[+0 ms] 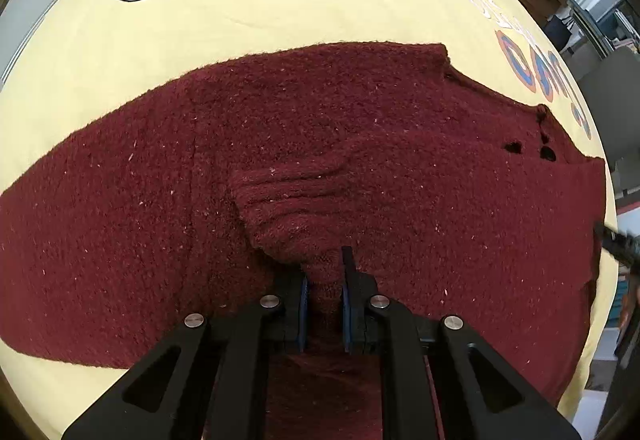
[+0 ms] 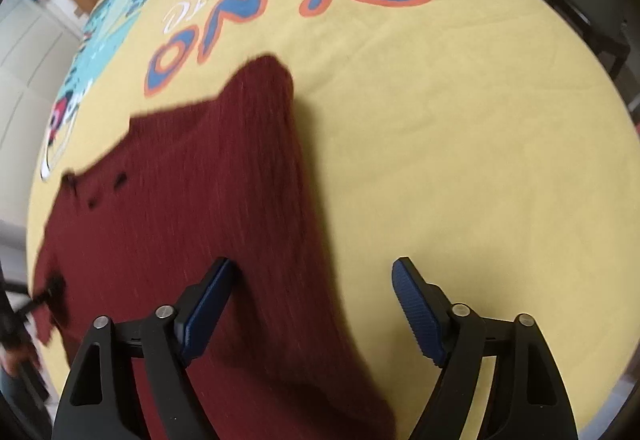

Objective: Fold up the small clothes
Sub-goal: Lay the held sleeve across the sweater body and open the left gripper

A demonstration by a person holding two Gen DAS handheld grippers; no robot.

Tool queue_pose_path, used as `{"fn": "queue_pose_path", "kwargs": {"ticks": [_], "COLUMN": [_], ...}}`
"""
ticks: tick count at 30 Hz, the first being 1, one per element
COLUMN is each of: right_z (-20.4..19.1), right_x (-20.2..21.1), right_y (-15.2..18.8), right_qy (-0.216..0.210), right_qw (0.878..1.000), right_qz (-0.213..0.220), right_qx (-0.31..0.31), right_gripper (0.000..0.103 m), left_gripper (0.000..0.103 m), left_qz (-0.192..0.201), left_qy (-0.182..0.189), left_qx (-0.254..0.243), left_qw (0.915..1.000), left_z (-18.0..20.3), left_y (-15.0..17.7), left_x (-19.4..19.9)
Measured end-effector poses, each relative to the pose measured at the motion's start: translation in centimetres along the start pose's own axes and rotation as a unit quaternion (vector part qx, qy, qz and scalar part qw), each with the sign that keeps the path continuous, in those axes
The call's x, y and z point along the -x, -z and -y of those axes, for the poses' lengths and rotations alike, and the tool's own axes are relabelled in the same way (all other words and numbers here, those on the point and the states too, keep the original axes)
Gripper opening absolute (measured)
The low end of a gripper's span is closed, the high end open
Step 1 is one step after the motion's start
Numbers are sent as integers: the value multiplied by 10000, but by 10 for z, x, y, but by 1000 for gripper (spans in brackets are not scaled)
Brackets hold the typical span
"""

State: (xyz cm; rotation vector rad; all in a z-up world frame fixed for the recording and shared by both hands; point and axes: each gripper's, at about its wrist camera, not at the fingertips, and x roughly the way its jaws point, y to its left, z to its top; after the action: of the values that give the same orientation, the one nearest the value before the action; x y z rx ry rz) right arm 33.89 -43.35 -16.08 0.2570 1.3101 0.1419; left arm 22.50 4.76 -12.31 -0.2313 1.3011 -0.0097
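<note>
Garment: a dark red knitted sweater (image 1: 360,144) is laid flat on a yellow cartoon-print cloth (image 1: 280,20), its body stretched across the left wrist view.

Sleeve cuff: the ribbed cuff (image 1: 288,200) is seen bunched and lifted off the sweater body, directly ahead of the left gripper (image 1: 325,280).

Left tool state: the jaws are clenched on the sleeve knit, which is pinched between the blue pads (image 1: 304,304).

Right tool state: the right gripper (image 2: 312,276) is released, its jaws spread; nothing is pressed by its pads (image 2: 412,304). No earlier frame is given, so any jaw motion is left untold.

Key relation: in the right wrist view the other sleeve (image 2: 264,176) runs lengthwise away from the tool. Its near part lies between the jaws but towards the left pad, with bare cloth under the right pad.

Nearer hand: the free sleeve is judged nearer the right gripper; the held one belongs to the left.

Pose: both grippers are pointed steeply down at the cloth.

Next step, judged: the held cuff would be carried across the body, while the right tool is centred over its sleeve.
</note>
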Motion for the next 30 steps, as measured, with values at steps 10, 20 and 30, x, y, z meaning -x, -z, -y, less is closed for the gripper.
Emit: {"fn": "queue_pose_path", "kwargs": {"ticks": [10,20,30], "right_z": [-13,-13,-11], "right_x": [-1,-18,-7], "right_y": [-4,4,11], "right_qy": [403,442,512], "right_qw": [9989,9985,9978], "right_qz": [162,227,292], "right_qx": [148,208,304], "right_gripper": [17,20,48], "left_gripper": [11,18,52], "left_qz": [67,189,324], "left_qy": [-91,-241,-716], "left_qx": [-237,-363,-436], "left_qw": [9997,9989,9960], "left_z": [14,15,18], "left_y": [5,9,13], "left_x": [-7,-15,-9]}}
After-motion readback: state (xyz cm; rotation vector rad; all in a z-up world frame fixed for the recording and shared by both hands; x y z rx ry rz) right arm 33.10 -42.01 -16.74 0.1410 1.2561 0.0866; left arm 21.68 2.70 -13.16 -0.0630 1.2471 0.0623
